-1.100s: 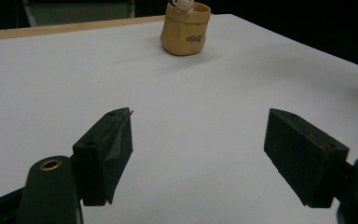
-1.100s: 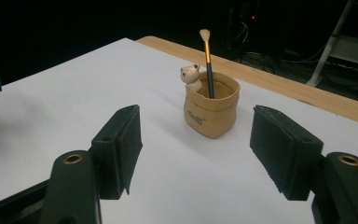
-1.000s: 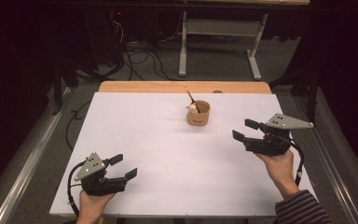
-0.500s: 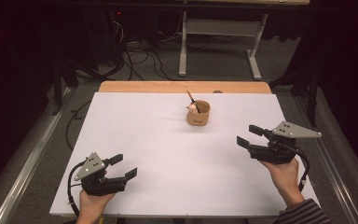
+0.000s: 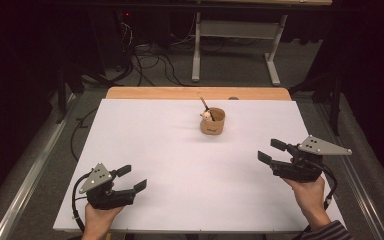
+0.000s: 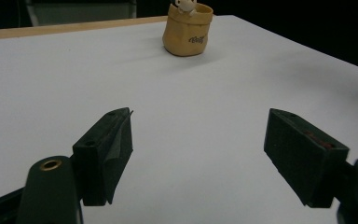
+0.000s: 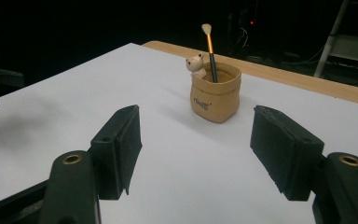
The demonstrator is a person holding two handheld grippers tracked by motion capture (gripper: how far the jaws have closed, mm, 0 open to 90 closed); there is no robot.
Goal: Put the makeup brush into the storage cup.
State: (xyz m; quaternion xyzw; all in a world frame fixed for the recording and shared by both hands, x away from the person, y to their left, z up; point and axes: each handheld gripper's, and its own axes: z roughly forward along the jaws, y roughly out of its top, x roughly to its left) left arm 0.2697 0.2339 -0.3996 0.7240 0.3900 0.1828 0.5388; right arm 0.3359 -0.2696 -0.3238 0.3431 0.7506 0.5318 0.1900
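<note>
I've got the white table [image 5: 180, 165] across most of the high view, its wooden edge strip [image 5: 150, 93] along the far side. Dark floor beyond with a grey desk frame [image 5: 230, 45] and loose cables [image 5: 150, 55].

Right gripper [image 5: 272, 151] sits near the right edge of the table, held from below by my right hand [image 5: 309, 196], grey plate on top. Jaws spread wide, nothing between them; in the right gripper view [image 7: 196, 154] they frame bare white surface.

Left gripper [image 5: 131, 178] is at the near-left corner, left hand [image 5: 97, 220] under it. Jaws also released and empty, confirmed in the left gripper view [image 6: 198, 156].

Tan pouch-shaped cup [image 5: 212, 121] stands upright, far-centre on the table, well apart from both grippers, closer to the right one. Dark lettering on its front.

Inside the cup: a thin brush [image 7: 209, 49] leaning out, pale tip up, and a small white bear figure [image 7: 195, 64] at the rim beside it.
</note>
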